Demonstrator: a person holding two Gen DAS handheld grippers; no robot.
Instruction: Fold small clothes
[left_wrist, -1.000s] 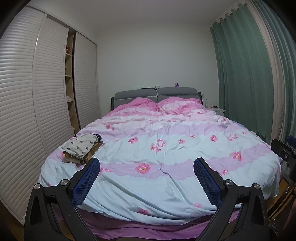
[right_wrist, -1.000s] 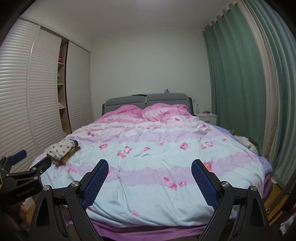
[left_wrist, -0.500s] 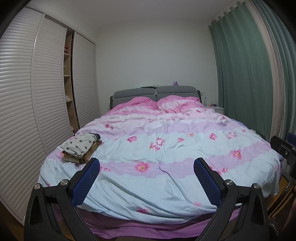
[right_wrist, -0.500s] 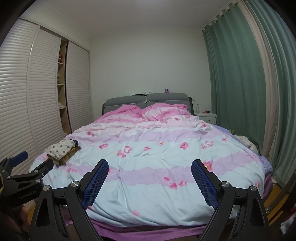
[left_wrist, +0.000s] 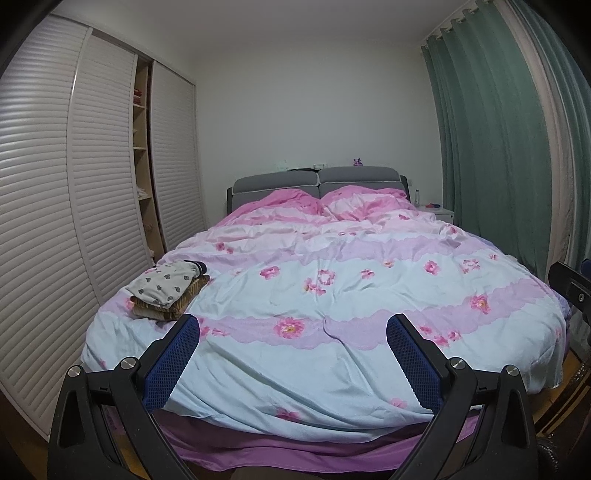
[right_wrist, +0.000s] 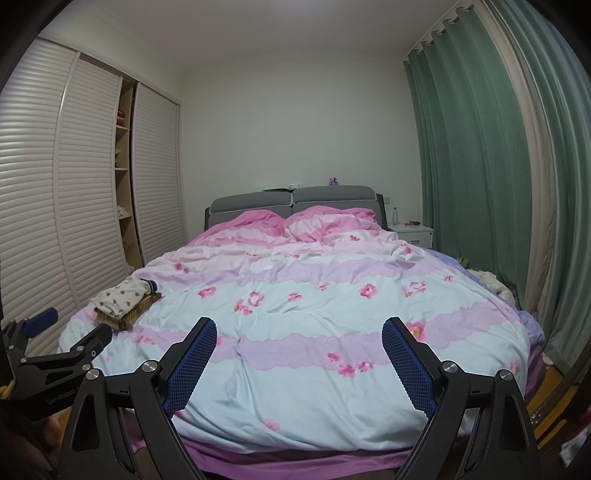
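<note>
Over bed (left_wrist: 332, 295), both claws unmoved, agape.

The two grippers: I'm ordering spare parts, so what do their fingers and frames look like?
Left gripper and right gripper match: black angular plastic frames with triangular cut-outs, silver round bolts, and fingers faced with blue mesh-textured pads. White lettering, too small to read, marks the left gripper's body in the right wrist view.

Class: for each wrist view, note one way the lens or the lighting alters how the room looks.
Left wrist view: fisheye bends the louvred wardrobe doors into curves, and the frame corners go black. Right wrist view: the green curtain bows inward; dim, even light leaves no hard shadows on the duvet, and the folded clothes stay sharp.
</note>
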